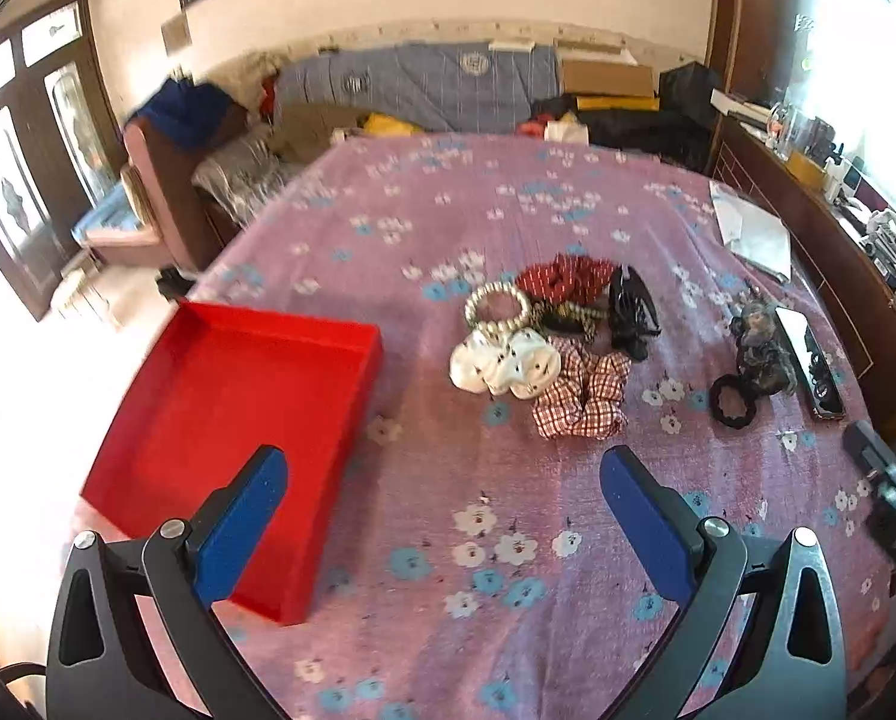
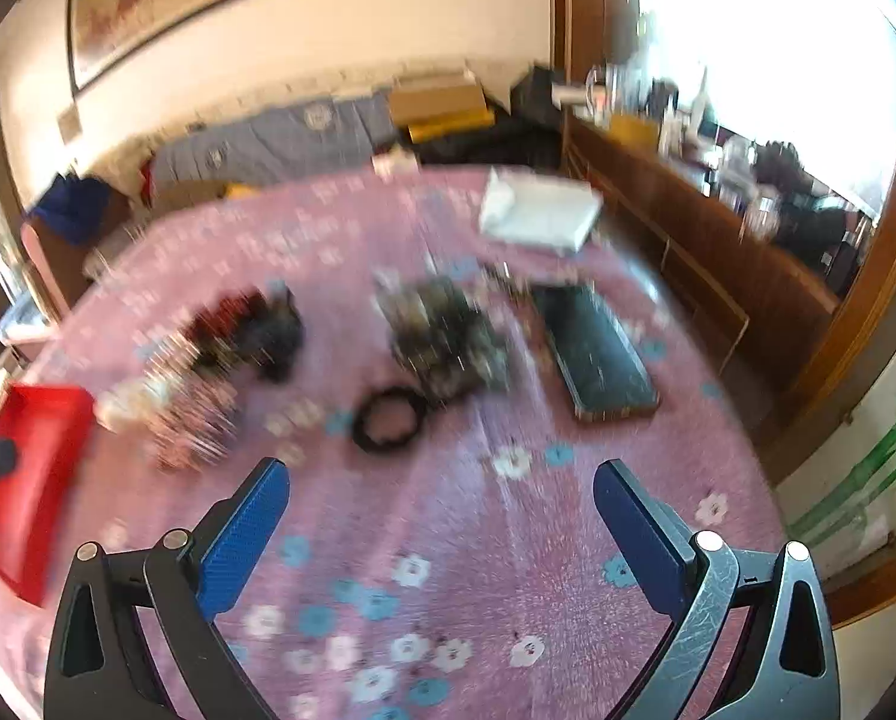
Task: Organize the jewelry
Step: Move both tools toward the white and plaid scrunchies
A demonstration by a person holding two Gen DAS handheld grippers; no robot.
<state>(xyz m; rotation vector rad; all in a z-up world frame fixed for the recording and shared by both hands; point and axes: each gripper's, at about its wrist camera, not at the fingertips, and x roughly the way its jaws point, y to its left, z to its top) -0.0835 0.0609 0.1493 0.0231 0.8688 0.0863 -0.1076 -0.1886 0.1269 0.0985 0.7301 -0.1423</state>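
Note:
A red tray (image 1: pixel 148 444) lies empty on the floral purple cloth at the left; it also shows in the right wrist view (image 2: pixel 34 456). Beyond my open left gripper (image 1: pixel 442 468) sits a pile: a pearl bracelet (image 1: pixel 497 305), a white spotted scrunchie (image 1: pixel 505 365), a red checked scrunchie (image 1: pixel 580 399), a red striped scrunchie (image 1: pixel 562 279) and a black hair claw (image 1: pixel 628 312). A black hair tie (image 1: pixel 731 401) and a dark patterned scrunchie (image 1: pixel 760 348) lie to the right. My right gripper (image 2: pixel 439 474) is open and empty, just short of the black hair tie (image 2: pixel 388 418). The right view is blurred.
A dark phone (image 1: pixel 808 360) lies at the right of the cloth, also in the right wrist view (image 2: pixel 595 354). White papers (image 1: pixel 754 231) lie at the far right. A wooden sideboard (image 2: pixel 718 252) with clutter runs along the right. A sofa (image 1: pixel 418 84) stands behind.

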